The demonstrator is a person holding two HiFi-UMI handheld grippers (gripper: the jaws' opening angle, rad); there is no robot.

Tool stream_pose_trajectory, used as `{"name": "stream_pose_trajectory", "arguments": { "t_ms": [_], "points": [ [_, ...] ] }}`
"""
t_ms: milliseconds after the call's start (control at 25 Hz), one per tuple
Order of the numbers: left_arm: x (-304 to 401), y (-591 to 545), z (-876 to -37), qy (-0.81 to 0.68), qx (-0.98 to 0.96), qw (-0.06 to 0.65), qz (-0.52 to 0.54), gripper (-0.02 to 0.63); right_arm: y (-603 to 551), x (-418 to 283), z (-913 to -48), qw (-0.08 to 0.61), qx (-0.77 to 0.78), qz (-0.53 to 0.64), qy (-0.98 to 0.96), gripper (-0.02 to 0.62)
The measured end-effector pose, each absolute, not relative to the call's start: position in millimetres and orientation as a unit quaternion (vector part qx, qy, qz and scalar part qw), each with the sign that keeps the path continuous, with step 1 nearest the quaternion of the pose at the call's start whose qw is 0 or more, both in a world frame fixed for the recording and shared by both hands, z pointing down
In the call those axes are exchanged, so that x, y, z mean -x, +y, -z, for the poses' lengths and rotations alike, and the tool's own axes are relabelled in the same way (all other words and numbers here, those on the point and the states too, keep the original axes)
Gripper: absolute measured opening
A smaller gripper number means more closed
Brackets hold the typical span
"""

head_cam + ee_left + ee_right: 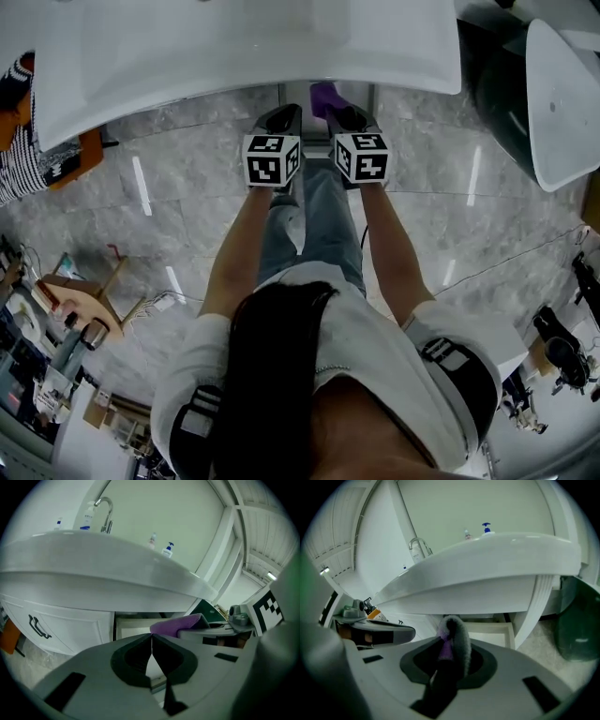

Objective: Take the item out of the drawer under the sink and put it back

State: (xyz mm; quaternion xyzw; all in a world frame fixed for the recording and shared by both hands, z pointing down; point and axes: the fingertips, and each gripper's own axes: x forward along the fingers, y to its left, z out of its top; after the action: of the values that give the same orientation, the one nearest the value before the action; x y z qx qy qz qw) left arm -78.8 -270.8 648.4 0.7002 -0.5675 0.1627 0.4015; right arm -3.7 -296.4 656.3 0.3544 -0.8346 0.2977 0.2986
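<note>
I have the purple cloth (459, 633) pinched in my right gripper (446, 646), jaws clamped on its fold, just in front of the open drawer (494, 632) under the sink (487, 569). My left gripper (151, 644) has its jaws together on nothing (it sits just beside the right one). I judge the cloth is out and the put-back is in hand. Next I must carry it over the drawer's front edge, lower it inside, then part the jaws.
</note>
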Motion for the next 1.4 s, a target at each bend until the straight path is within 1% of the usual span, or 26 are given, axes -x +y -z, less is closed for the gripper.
{"name": "stream_pose_trajectory", "arguments": {
  "t_ms": [160, 600, 840, 1080, 1400],
  "points": [
    [78, -270, -667, -0.566, -0.688, 0.425, -0.16, 0.006, -299, 3, -675, 0.312, -0.347, -0.302, -0.831, 0.087],
    [74, -288, -705, -0.552, -0.678, 0.443, -0.199, 0.006, -312, 2, -719, 0.331, -0.337, -0.325, -0.819, 0.087],
    [65, -294, -720, -0.549, -0.669, 0.459, -0.2, 0.006, -314, 1, -734, 0.344, -0.335, -0.337, -0.809, 0.089],
    [60, -288, -736, -0.55, -0.644, 0.481, -0.226, 0.006, -317, 1, -746, 0.356, -0.335, -0.341, -0.804, 0.089],
    [55, -290, -742, -0.55, -0.638, 0.501, -0.198, 0.006, -315, -1, -757, 0.367, -0.323, -0.369, -0.79, 0.1]
  ]
}}
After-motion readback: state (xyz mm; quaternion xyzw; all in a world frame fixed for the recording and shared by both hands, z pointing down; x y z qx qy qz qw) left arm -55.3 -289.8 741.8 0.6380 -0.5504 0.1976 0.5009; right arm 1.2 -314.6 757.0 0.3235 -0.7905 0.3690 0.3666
